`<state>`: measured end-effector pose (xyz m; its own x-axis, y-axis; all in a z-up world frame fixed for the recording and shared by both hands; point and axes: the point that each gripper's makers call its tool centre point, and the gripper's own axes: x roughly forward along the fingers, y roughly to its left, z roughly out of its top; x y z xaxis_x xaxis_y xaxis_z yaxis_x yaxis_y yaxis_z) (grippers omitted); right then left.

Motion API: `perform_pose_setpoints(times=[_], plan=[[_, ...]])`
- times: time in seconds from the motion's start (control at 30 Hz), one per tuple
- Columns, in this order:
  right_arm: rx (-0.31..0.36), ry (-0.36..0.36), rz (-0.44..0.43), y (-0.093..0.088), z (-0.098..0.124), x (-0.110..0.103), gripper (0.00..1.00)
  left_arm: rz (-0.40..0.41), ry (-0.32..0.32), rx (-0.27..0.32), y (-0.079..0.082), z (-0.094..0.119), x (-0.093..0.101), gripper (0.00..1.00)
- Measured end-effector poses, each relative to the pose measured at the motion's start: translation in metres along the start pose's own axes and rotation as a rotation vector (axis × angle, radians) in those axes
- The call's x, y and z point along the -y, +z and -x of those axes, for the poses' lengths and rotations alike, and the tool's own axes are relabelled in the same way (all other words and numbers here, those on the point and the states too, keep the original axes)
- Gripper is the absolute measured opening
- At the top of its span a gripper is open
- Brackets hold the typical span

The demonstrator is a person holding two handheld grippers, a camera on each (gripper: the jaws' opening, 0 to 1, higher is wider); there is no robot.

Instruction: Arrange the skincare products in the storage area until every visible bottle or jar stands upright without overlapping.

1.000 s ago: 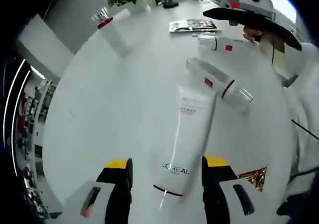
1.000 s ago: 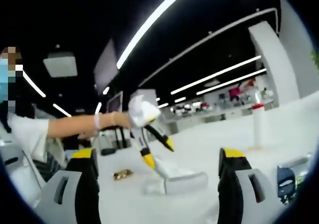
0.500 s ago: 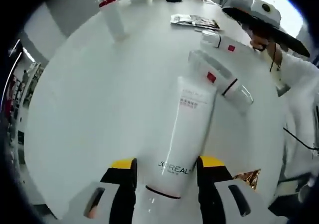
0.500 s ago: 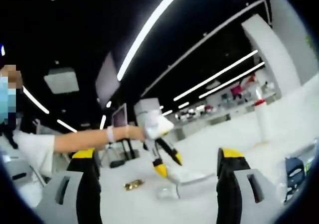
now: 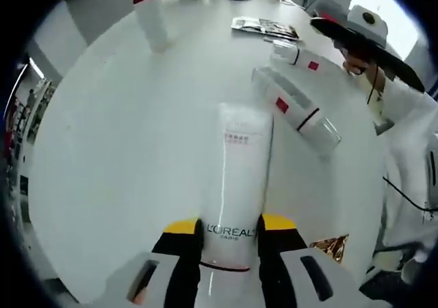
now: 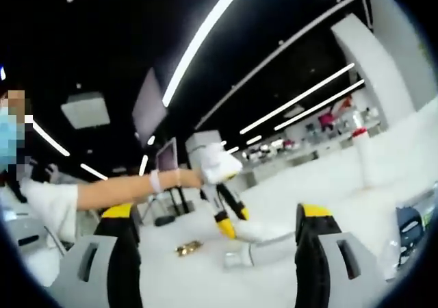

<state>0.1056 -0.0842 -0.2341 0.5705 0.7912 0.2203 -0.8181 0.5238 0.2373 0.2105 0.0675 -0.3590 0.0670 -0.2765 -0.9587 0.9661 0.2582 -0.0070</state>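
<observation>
The broad white round surface (image 5: pixel 123 150) curves away under bright light. The left claw (image 5: pixel 229 236) is closed onto the capped end of a white plastic L'Oreal tube (image 5: pixel 234 185), which lies flat pointing away. Beyond it lie two white bottles with red labels (image 5: pixel 294 109), touching the tube's far end, and a white bottle with a red cap (image 5: pixel 150 17) stands upright near the far edge. The right claw (image 6: pixel 212 253) gapes wide, holding nothing, aimed at a dark ceiling with long light strips (image 6: pixel 205 37).
</observation>
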Motion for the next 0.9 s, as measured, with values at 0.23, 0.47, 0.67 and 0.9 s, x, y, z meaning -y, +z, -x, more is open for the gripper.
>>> perform_pose_setpoints(times=[0.23,0.47,0.67,0.9], plan=[[0.002,0.013,0.002,0.001,-0.002,-0.005,0.93,-0.066,0.062,0.104,0.005,0.002,0.002,0.26],[0.005,0.022,0.029,0.0,-0.011,-0.014,0.94,-0.034,0.146,0.399,0.032,0.017,0.003,0.26],[0.014,0.025,0.051,0.002,-0.019,-0.016,0.94,0.037,0.239,0.637,0.048,0.048,-0.011,0.26],[0.038,0.004,0.083,0.018,-0.042,-0.005,0.94,0.112,0.302,0.888,0.055,0.077,-0.02,0.26]])
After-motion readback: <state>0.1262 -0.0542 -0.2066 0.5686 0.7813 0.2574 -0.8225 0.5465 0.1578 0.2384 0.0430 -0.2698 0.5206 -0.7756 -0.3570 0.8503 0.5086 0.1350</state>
